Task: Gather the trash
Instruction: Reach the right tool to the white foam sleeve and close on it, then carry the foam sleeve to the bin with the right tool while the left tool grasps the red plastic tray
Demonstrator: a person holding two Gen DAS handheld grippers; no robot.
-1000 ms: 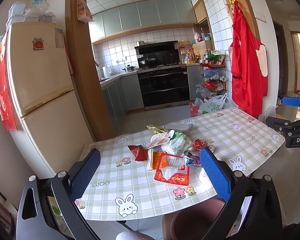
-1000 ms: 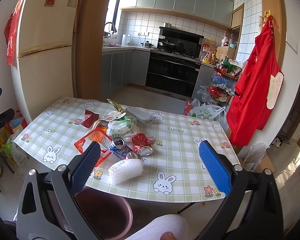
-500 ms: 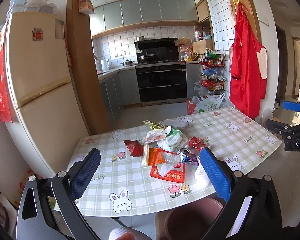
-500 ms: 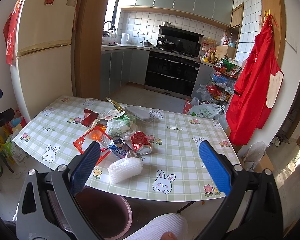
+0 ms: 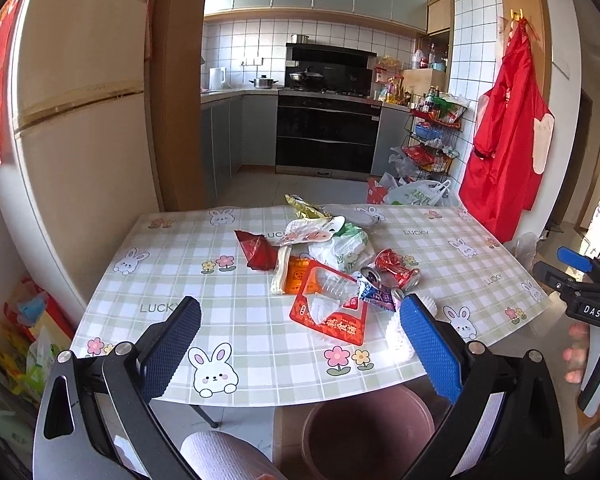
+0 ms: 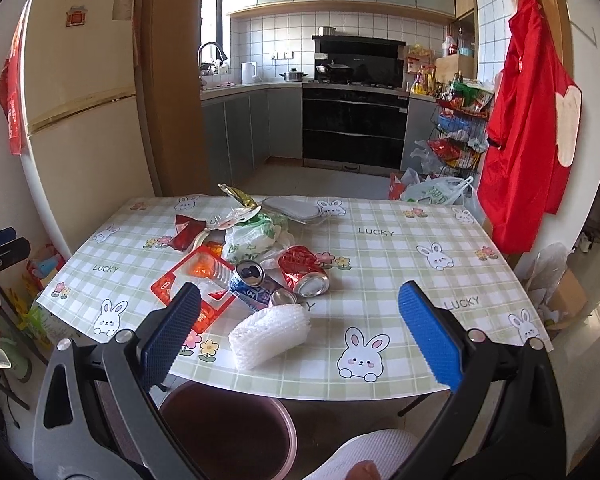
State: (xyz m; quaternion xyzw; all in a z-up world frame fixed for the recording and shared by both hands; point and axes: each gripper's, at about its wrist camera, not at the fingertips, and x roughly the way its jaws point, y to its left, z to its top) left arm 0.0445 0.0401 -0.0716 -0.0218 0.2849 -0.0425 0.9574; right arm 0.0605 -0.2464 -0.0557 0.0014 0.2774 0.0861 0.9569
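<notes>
Trash lies heaped mid-table: a red snack tray wrapper [image 5: 328, 304], a crushed red can [image 6: 303, 270], a blue can [image 6: 250, 280], a white-green plastic bag [image 6: 252, 236], a dark red wrapper [image 5: 258, 250], a gold wrapper [image 6: 238, 196] and white foam netting [image 6: 270, 330] near the front edge. A maroon bin [image 6: 228, 428] stands on the floor under the table's front edge. My left gripper [image 5: 296, 348] is open over the table's near-left part, nothing between its fingers. My right gripper [image 6: 298, 340] is open just above the foam netting. Each gripper shows at the other view's edge.
The table [image 5: 172, 276] carries a green checked bunny cloth. A fridge [image 5: 80, 120] stands at left, the kitchen counter and stove [image 6: 354, 120] behind. A red apron [image 6: 528, 128] hangs at right above bags and a snack rack [image 6: 456, 132]. A person's knee [image 5: 224, 456] is below.
Both grippers have moved in closer to the table and lowered slightly; the trash pile looks larger. The left view has swung right. Nothing was grasped.
</notes>
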